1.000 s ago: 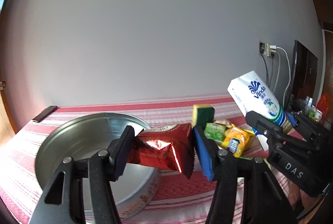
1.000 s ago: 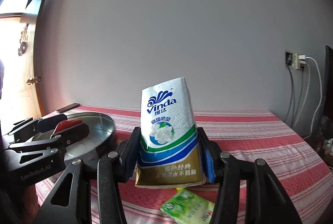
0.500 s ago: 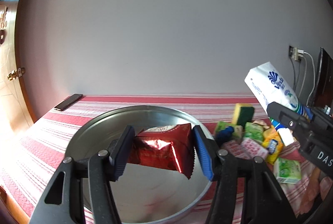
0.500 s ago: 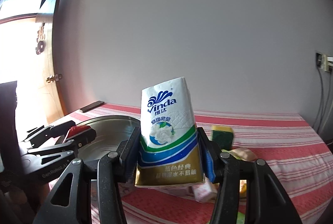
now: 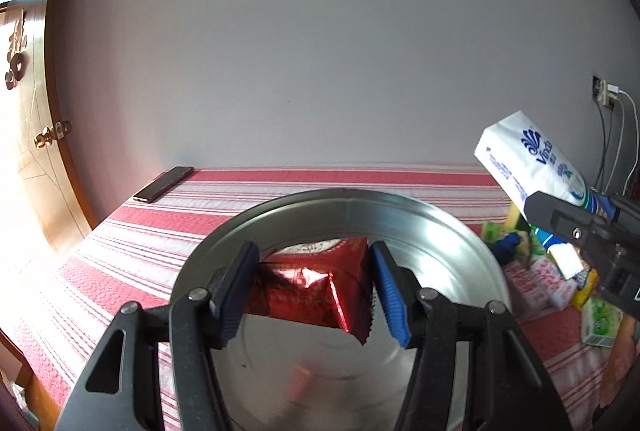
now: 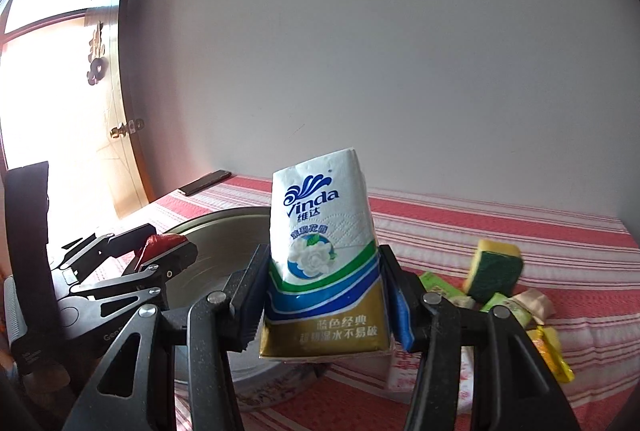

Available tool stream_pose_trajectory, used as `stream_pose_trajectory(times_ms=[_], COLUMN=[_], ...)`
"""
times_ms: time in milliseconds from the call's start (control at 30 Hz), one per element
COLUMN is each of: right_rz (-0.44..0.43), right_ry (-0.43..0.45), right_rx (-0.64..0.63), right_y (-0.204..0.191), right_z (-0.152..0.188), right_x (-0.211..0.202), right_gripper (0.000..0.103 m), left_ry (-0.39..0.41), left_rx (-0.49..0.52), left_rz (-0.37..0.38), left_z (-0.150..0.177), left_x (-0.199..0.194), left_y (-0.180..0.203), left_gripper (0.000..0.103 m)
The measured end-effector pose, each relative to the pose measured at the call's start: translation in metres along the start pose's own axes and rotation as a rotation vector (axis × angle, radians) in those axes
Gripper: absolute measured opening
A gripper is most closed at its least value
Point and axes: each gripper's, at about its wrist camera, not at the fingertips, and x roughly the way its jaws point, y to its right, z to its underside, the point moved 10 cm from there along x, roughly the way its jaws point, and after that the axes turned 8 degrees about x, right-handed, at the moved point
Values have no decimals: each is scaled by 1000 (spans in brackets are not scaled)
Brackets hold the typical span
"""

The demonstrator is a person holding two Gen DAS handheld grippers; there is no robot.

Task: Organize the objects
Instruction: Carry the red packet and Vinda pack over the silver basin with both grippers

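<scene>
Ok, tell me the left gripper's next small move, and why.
Probably lower a little and open. The left gripper is shut on the red packet, which hangs over the inside of the metal basin, not touching its floor. The right gripper holds the tissue pack off to the side, so nothing blocks the drop.

Left gripper (image 5: 314, 289): matte black frame with triangular cut-outs, silver screws at the pivots, one ribbed black pad and one ribbed blue pad (image 5: 390, 295). Right gripper (image 6: 322, 297): same black frame and silver screws, blue pad on one finger (the other black). White lettering on each body, only partly legible.
</scene>
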Motion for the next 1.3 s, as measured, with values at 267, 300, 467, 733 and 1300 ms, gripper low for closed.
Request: stream_pose_trajectory(times_ms=[267,300,467,733,1300], right_rz=[-37,-40,-53,-70,-53], right_ry=[-53,-59,-92,-149,-239], right_rx=[6,7,0,18,32], right_y=[-14,-15,-27,-32,-29], right_z=[3,3,6,14,30], right_x=[27,30,48,74,99], right_gripper=[54,54,54,54,54], left_ry=[-35,-38,-58,-106,-190], left_rx=[2,3,3,3,28], left_rz=[-38,-41,-55,-61,-44], left_z=[6,6,7,10,10], left_x=[15,16,24,38,54], left_y=[-21,-22,-32,-46,-54], left_gripper=[57,57,57,57,58])
